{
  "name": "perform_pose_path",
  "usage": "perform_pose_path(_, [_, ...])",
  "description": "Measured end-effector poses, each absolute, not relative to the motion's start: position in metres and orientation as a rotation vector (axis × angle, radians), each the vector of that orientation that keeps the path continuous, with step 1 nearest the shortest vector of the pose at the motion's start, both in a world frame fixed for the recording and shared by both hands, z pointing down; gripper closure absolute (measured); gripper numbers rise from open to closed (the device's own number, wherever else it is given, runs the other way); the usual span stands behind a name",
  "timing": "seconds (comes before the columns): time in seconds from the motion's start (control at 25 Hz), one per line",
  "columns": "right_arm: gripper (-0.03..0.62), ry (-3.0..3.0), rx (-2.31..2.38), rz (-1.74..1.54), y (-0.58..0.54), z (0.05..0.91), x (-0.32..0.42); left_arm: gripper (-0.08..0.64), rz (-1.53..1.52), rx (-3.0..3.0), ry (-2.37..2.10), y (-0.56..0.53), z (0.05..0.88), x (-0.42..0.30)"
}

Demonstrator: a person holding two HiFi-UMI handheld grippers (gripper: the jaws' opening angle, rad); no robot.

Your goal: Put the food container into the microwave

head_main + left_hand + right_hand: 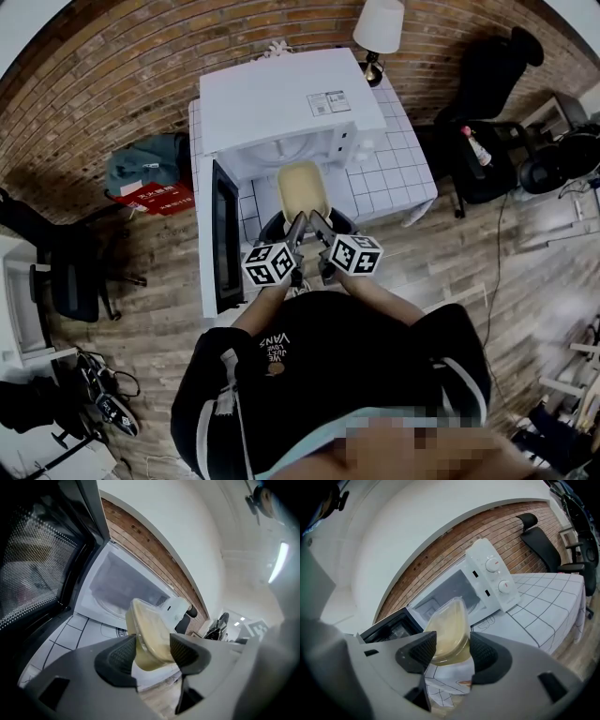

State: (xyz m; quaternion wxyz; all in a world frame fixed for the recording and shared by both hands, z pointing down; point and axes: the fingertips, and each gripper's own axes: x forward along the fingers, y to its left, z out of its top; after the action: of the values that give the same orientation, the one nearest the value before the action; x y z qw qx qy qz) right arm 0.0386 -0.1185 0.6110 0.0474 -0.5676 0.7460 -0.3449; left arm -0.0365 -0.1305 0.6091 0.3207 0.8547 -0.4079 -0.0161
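A clear lidded food container with pale yellowish contents hangs above the white tiled table, just in front of the cavity of the white microwave. Both grippers hold it from the near side. My left gripper is shut on its left edge and my right gripper on its right edge. In the left gripper view the food container sits tilted between the pads of the left gripper. In the right gripper view the food container fills the gap of the right gripper. The microwave door stands swung open to the left.
The microwave's control panel with two dials is right of the cavity. A lamp stands behind the microwave by the brick wall. Black office chairs are at the right, another chair and a red bag at the left.
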Motion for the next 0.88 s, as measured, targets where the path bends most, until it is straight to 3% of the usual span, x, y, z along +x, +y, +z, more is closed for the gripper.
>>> perform_pose_path(0.88, [0.38,2.372,-1.637,-1.14,-0.181,0.62,0.039,0.328,-0.063,2.157,-1.173,-0.186,0.618,-0.037])
